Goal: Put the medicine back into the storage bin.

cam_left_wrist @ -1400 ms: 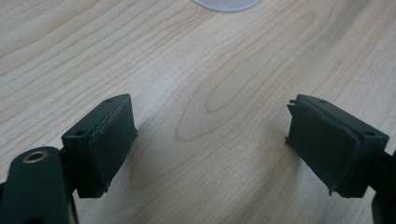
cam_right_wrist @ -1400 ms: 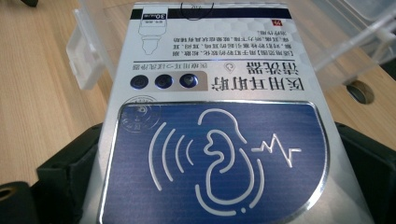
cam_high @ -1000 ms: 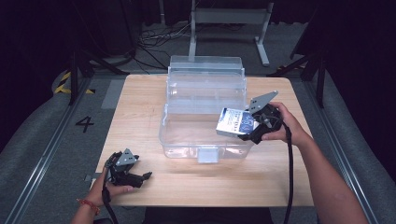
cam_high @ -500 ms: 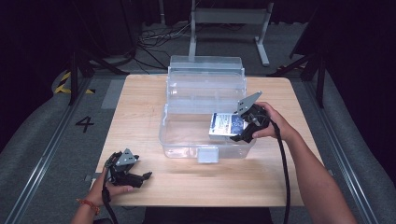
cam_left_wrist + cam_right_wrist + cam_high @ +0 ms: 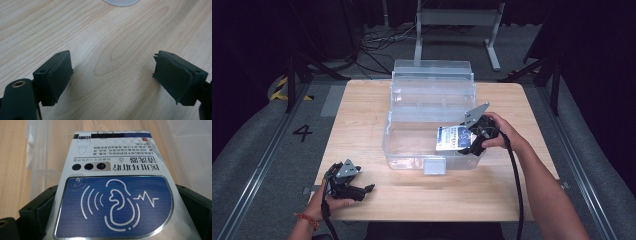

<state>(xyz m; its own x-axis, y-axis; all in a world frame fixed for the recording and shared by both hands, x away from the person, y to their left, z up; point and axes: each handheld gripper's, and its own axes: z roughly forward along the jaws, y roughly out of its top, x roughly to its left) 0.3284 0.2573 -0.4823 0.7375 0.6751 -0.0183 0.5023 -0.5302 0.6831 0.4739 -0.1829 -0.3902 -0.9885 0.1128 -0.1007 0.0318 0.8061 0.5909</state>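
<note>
1. High view: one clear plastic box (image 5: 432, 135) stands open mid-table (image 5: 512, 200).
2. One white-and-blue carton (image 5: 452, 138), clamped in the right tongs (image 5: 469, 142), hangs over the box's right end.
3. Left tongs (image 5: 362, 190), near the box's front-left, gape wide, empty.

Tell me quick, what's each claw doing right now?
Left claw: open, nothing between its jaws, resting on the wooden table.
Right claw: closed on a white and blue box, over the clear bin.
</note>
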